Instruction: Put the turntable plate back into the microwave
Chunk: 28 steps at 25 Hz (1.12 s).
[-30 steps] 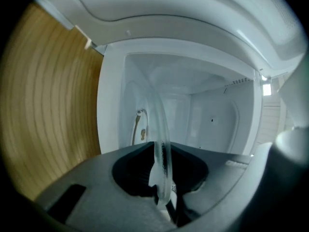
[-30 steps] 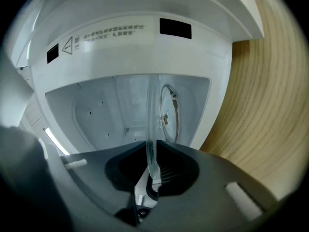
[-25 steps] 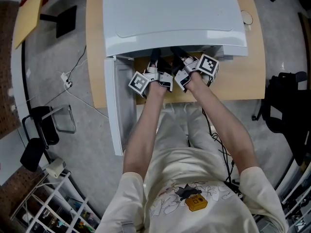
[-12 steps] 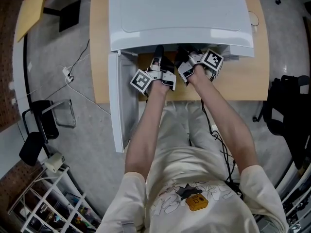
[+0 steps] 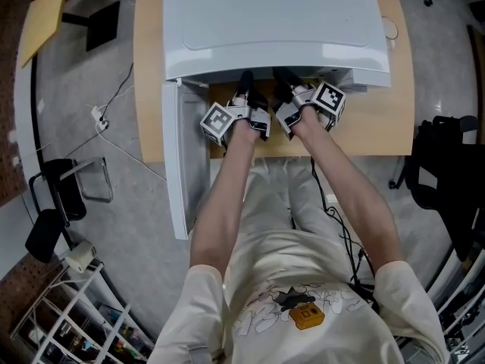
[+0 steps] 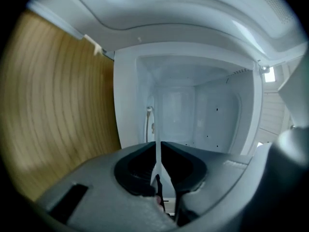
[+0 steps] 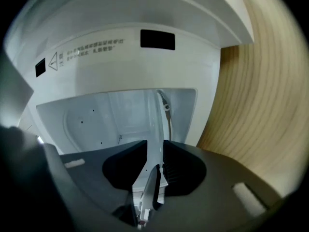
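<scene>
The fingers of the left gripper are closed narrowly on the near rim of the turntable plate, which is pinched between the dark pads. The fingers of the right gripper have just been opening. The rim of the same plate stands between them, but a thin gap is seen beside the glass, so the plate is not pressed on that side.

Most of the wooden table is taken up by the white microwave. Its door is swung fully open at the person's left and projects past the table's front edge. Both grippers are held side by side in the microwave's open mouth, and in the head view their tips are hidden under its top. The white cavity is seen straight ahead in both gripper views.

The plate, of clear glass, is shown edge-on as a thin pale strip that runs from the jaws into the cavity. Whether it rests on the cavity floor cannot be told. A small warning label with fine print is seen on the frame above the opening.
</scene>
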Available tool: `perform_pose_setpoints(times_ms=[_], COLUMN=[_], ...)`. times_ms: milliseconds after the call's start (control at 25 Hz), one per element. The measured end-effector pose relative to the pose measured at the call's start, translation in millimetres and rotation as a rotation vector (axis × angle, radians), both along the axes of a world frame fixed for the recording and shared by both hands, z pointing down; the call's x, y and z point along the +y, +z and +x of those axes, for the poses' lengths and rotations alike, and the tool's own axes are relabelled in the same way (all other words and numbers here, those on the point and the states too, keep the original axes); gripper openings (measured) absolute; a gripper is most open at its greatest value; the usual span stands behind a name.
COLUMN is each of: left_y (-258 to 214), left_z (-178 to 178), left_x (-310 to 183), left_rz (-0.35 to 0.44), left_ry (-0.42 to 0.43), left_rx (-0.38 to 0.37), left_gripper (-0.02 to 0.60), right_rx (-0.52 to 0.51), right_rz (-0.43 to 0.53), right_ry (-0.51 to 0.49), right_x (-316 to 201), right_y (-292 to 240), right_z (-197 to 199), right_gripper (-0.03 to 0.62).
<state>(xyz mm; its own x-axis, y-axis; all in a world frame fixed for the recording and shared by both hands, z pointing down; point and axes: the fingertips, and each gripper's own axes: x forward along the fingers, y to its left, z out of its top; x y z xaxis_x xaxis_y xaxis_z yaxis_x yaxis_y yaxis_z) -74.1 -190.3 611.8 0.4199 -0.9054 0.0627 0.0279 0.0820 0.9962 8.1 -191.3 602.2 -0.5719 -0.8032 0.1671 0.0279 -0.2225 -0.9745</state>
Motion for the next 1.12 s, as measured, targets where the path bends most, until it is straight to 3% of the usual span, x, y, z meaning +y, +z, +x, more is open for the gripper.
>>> perform_pose_setpoints(times_ms=[160, 280, 480, 680, 840, 1120], left_y=[6.1, 9.7, 11.9, -15.4, -40.6, -47.0], left_z=[4.2, 8.8, 11.3, 18.3, 28.9, 36.4], left_x=[1.1, 2.1, 6.0, 14.7, 23.7, 33.7], left_rz=[-0.024, -0.055, -0.072, 0.068, 0.179, 0.202], left_ry=[0.005, 0.042, 0.108, 0.166, 0.205, 0.271], left_rx=[-0.032, -0.060, -0.025, -0.056, -0.001, 0.040], left_gripper=[0.029, 0.029, 0.020, -0.003, -0.003, -0.003], right_rx=[0.006, 0.021, 0.055, 0.065, 0.069, 0.062], right_rz=[-0.020, -0.039, -0.096, -0.096, -0.092, -0.162], right_ry=[-0.027, -0.052, -0.061, -0.062, -0.061, -0.070], right_x=[10.0, 10.5, 8.4, 8.3, 6.4, 12.6], right_y=[4.1, 7.6, 16.9, 16.9, 16.4, 24.9], right_z=[-2.0, -8.2, -9.4, -7.9, -5.1, -5.7], right_gripper=[0.044, 0.035, 0.005, 0.006, 0.006, 0.013])
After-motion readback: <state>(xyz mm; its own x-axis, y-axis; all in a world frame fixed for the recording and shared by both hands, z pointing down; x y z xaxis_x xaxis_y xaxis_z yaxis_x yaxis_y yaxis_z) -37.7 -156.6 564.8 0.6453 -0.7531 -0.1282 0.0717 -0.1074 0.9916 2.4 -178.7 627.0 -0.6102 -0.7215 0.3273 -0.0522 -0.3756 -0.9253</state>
